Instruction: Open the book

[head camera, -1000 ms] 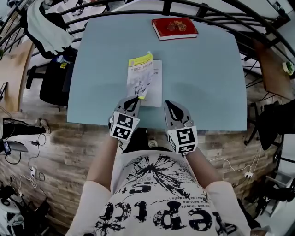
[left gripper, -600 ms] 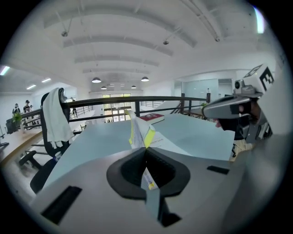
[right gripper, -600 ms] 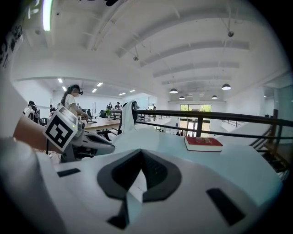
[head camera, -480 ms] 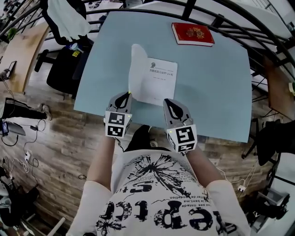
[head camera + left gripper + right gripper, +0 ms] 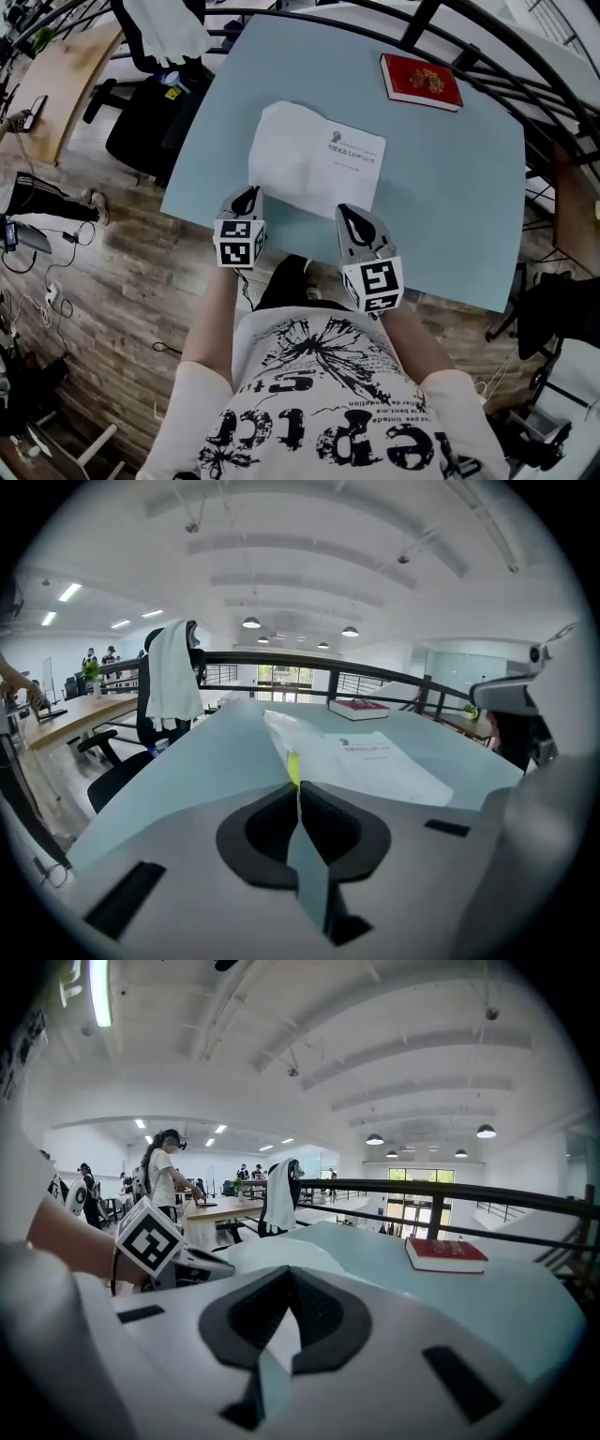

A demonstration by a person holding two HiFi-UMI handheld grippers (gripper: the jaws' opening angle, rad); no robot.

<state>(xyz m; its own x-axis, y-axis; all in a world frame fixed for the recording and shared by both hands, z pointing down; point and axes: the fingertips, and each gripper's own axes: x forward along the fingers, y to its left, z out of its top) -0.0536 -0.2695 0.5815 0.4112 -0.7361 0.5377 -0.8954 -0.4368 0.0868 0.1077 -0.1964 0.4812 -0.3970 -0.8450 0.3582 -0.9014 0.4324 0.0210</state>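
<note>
Here, left gripper tilted down over bench edge, fingers clenched on book cover; right gripper alongside, fingers closed w/ nothing between.

From the head camera we look steeply down on the counter, from above its near edge. Each gripper camera sits low, close behind its own fingers, and looks almost level across the counter toward the railing. All three views share the open book and the red book at the far side.
</note>
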